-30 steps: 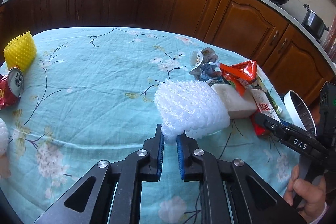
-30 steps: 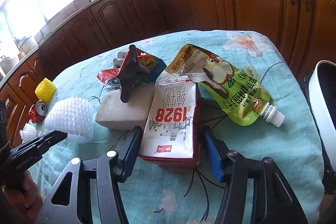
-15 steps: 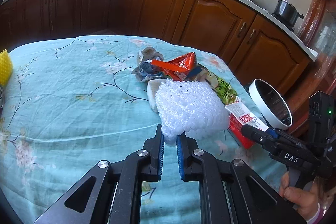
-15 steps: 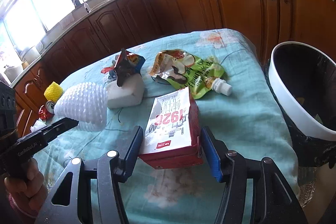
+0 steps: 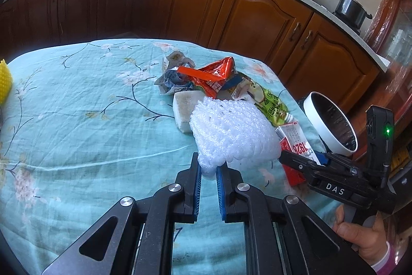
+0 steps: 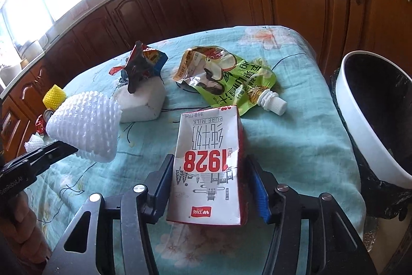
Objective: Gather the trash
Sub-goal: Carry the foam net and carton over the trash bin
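My left gripper [image 5: 208, 166] is shut on the lower edge of a white foam fruit net [image 5: 231, 135], which hangs above the teal floral tablecloth [image 5: 90, 125]. My right gripper [image 6: 209, 184] is shut on a red and white milk carton [image 6: 208, 146] marked 1928, held off the cloth near the table's right end. In the right wrist view the foam net [image 6: 85, 125] and the left gripper [image 6: 59, 153] show at the left. A white bin [image 6: 360, 125] with a black liner stands just past the table's right edge. The carton [image 5: 296, 141] and the bin [image 5: 310, 111] also show in the left wrist view.
Still on the cloth lie a green spouted pouch [image 6: 231, 79], a white foam block [image 6: 144, 102] and crumpled snack wrappers [image 6: 141, 63]. A yellow foam net [image 6: 54, 96] and a red can [image 6: 41, 120] sit at the far left. Brown kitchen cabinets [image 5: 257, 17] ring the table.
Both grippers have carried their loads across the table toward the bin. The carton has risen off the cloth, and the bin now fills more of both views.
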